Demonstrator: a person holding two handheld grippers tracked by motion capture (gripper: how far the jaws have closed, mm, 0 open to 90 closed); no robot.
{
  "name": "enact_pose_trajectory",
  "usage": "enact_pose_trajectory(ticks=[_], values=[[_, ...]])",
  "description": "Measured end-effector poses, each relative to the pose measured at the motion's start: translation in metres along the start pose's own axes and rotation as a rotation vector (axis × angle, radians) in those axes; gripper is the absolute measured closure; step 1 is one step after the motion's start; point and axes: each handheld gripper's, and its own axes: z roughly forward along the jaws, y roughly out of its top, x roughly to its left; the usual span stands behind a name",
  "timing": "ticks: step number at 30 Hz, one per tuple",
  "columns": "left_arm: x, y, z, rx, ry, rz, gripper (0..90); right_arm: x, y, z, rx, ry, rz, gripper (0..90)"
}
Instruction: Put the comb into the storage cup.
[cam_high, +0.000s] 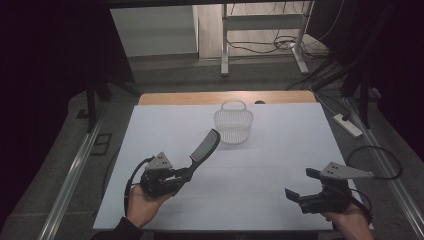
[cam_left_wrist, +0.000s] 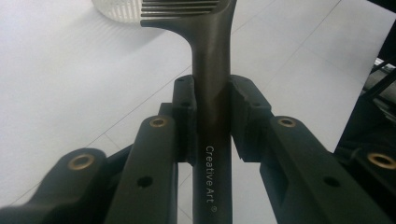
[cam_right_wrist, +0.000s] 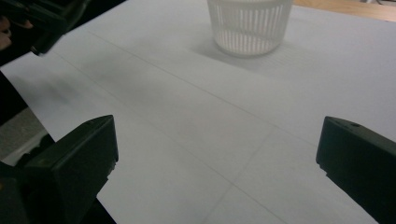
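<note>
White surface (cam_high: 260, 170): left hand-held gripper (cam_left_wrist: 211, 100) clamps dark grey plastic comb (cam_left_wrist: 211, 70) by handle, teeth raised; handle reads "Creative Art". Right hand-held gripper (cam_right_wrist: 217, 154) wide open, empty.

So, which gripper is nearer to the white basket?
Left. The left gripper holds a dark comb whose head reaches close to the white basket. The right gripper, jaws open, sits farther off by the table's near right corner.
</note>
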Motion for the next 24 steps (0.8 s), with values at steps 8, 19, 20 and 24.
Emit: enact_pose_trajectory(ticks=[8,19,20,24], values=[[-0.001,0.001,0.002,-0.006,-0.005,0.006,72.8,0.005,0.016,0.017,0.013,0.036,-0.004,0.0],[-0.005,0.005,0.010,0.006,-0.001,0.037,72.8,0.009,0.026,0.037,0.047,0.101,0.010,0.0],[-0.005,0.005,0.010,0.006,-0.001,0.037,72.8,0.009,0.027,0.038,0.050,0.108,0.012,0.0],[-0.005,0.006,0.011,0.006,0.001,0.043,72.8,0.011,0.032,0.044,0.060,0.139,0.024,0.0]])
